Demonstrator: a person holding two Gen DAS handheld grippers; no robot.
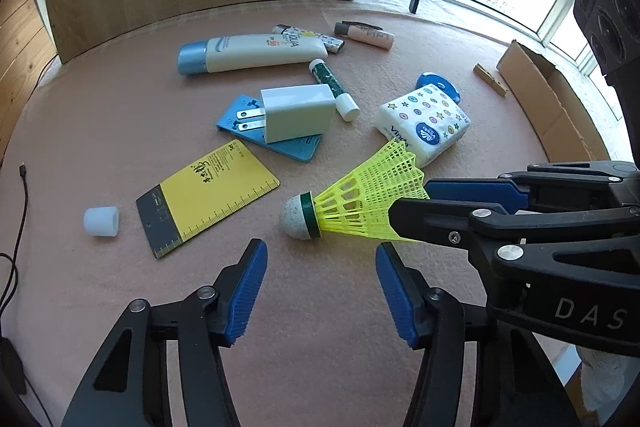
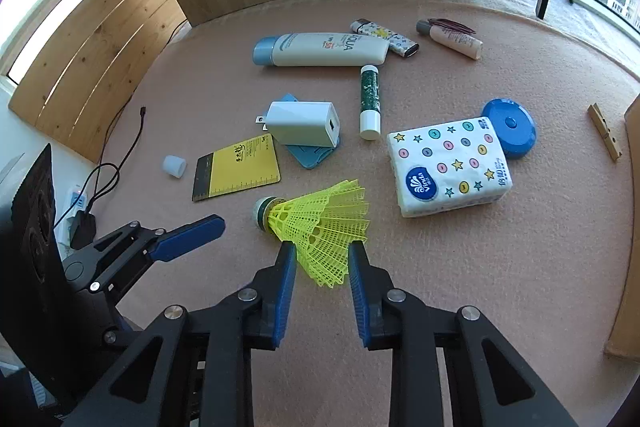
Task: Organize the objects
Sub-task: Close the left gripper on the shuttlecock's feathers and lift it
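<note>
Right wrist view: right tool (image 2: 322,261) pinches the shuttlecock (image 2: 320,223), left tool (image 1: 320,283) spread, everything else scattered loose on the counter (image 2: 480,287).

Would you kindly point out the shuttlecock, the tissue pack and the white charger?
shuttlecock (image 2: 320,223), right wrist view, on its yellow skirt.
tissue pack (image 2: 448,163), right wrist view, on its printed top.
white charger (image 1: 298,113), left wrist view, on its body.

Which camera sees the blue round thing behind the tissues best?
The right wrist view. There the blue round case shows nearly whole, button and all, just past the tissue pack. In the left wrist view the pack hides most of it, leaving a blue sliver.
</note>
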